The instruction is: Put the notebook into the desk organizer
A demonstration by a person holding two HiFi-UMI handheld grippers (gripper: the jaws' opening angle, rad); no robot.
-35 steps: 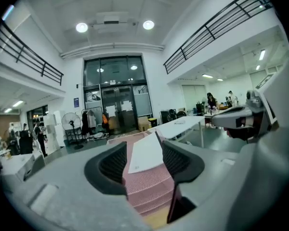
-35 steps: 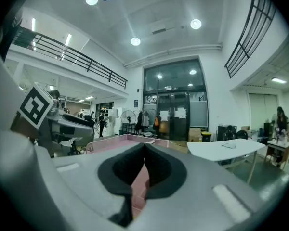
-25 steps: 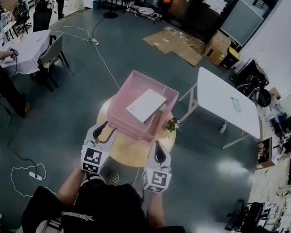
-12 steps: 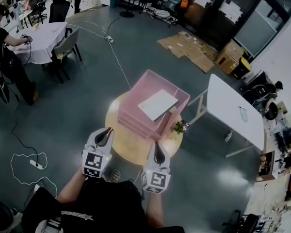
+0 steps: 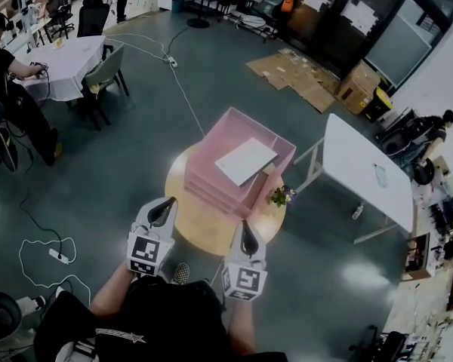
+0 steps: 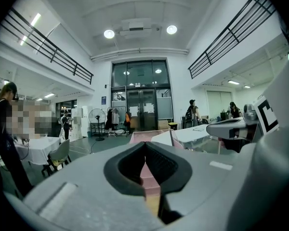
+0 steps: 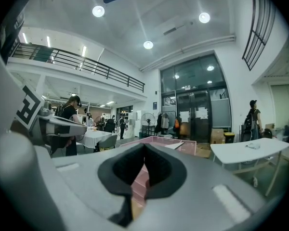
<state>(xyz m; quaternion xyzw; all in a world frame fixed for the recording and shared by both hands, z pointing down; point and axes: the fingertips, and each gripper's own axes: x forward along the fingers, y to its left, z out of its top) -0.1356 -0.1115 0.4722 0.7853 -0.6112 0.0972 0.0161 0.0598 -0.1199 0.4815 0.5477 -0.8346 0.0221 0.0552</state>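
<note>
The white rectangular notebook [image 5: 246, 161] lies flat on top of the pink plastic desk organizer [image 5: 204, 183], skewed to the organizer's sides, with one corner reaching over the right rim. From here I cannot tell whether it sits down inside the top tray or rests on the rim.

The organizer, a stack of shallow trays, covers the far part of the round wooden table [image 5: 204, 231] and runs past the table's far edge. A small potted plant with yellow and purple flowers [image 5: 281, 196] stands at the table's right edge, just beside the organizer's near right corner.

The left gripper [image 5: 162, 211] is held over the table's near left edge with its dark pads pressed together at the tips and nothing between them. Through the slit below the tips only the pink trays show. The right gripper [image 5: 245, 240] is at the near right edge, its jaws closed too and empty. Both point toward the organizer and are clear of it.

Beyond the table, a long white folding table [image 5: 366, 168] stands to the right. Flattened brown cardboard sheets [image 5: 294, 78] lie on the grey floor further off.
</note>
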